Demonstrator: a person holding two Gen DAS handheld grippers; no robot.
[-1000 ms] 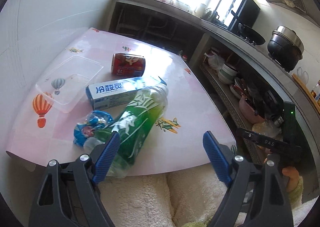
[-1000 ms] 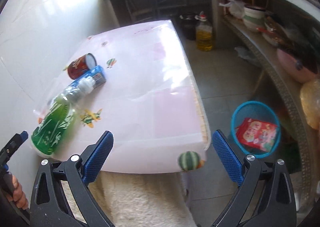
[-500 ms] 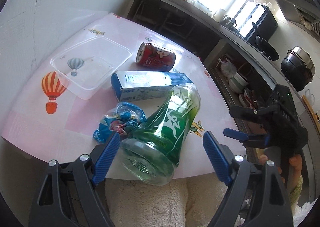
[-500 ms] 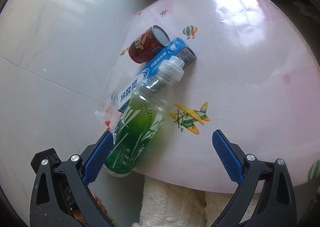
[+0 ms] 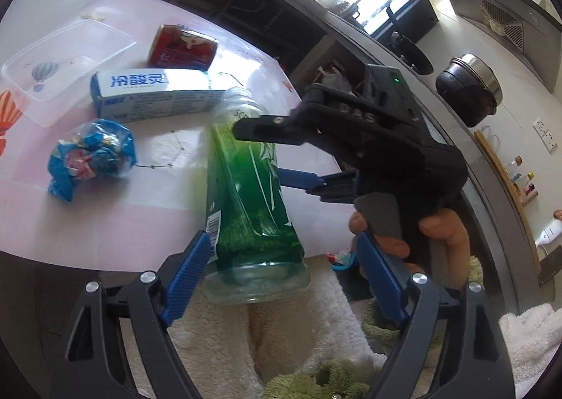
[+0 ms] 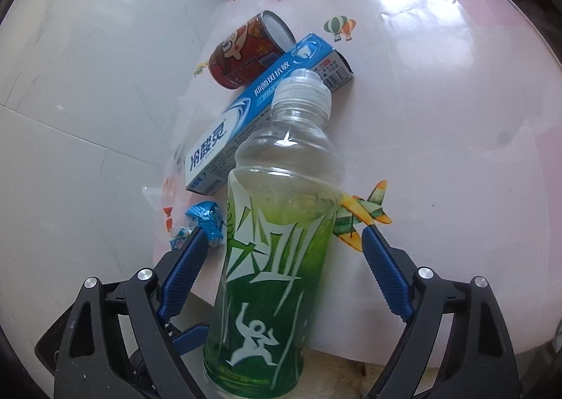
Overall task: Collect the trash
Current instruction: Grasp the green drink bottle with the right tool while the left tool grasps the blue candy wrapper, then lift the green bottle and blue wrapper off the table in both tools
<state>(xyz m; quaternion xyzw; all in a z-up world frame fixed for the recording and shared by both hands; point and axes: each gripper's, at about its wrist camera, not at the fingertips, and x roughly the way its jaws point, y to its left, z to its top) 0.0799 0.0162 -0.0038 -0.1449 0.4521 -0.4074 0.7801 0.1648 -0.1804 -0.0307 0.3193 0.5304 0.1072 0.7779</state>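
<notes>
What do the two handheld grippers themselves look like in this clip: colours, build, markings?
Both match: black plastic frames with silver screws and two blue, ribbed pads. The left gripper shows this up close; the right gripper, seen side-on from the left wrist camera, has a black body with raised "DAS" lettering and a small green light. No cables or sleeves show.

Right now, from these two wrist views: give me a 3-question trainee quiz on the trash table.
1. True or false: the green bottle lies between the pads of the right tongs.
2. Which item lies directly beside the red can? A) clear container B) toothpaste box C) crumpled blue wrapper
3. Fill in: the green bottle's base sticks out past the ___ of the pink table.

Key
1. True; the tongs are closing, pads not yet pressing it.
2. B, the toothpaste box; the clear container and crumpled blue wrapper lie apart.
3. Edge.
</notes>
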